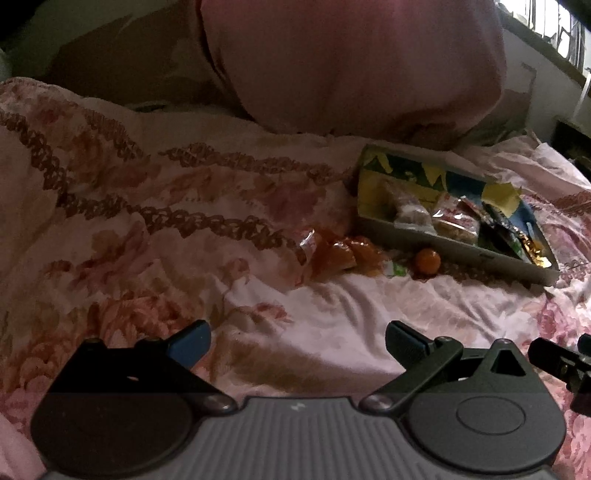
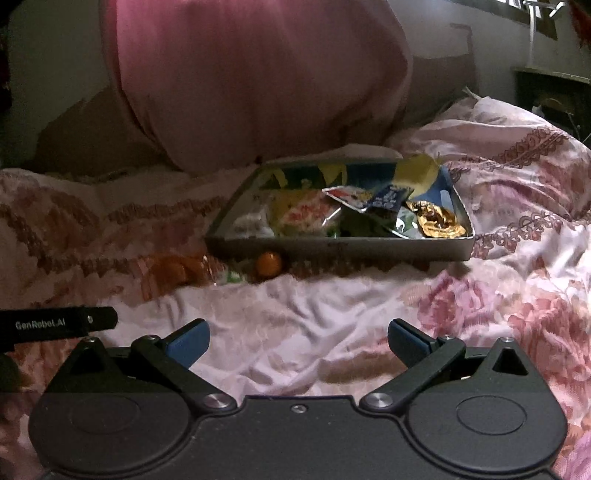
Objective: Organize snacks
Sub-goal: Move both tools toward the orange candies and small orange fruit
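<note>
A shallow grey tray (image 1: 458, 250) (image 2: 340, 248) lies on the bed and holds several snack packets, among them a gold one (image 2: 437, 219) and a clear bag (image 1: 456, 218). Outside the tray's front wall rest a small orange ball (image 1: 427, 260) (image 2: 269, 264) and an orange snack packet (image 1: 338, 254) (image 2: 177, 273). My left gripper (image 1: 297, 341) stands open over the sheet, well short of these, with nothing between its fingers. My right gripper (image 2: 298, 339) is likewise open and empty, facing the tray. In the right wrist view the left gripper's body (image 2: 55, 323) shows at the left edge.
A crumpled pink floral bedsheet (image 1: 147, 206) (image 2: 517, 280) covers the whole surface. A large pink pillow (image 1: 351, 62) (image 2: 251, 77) leans against the wall behind the tray. A window (image 1: 546, 22) is at upper right. Bare sheet lies between the grippers and the snacks.
</note>
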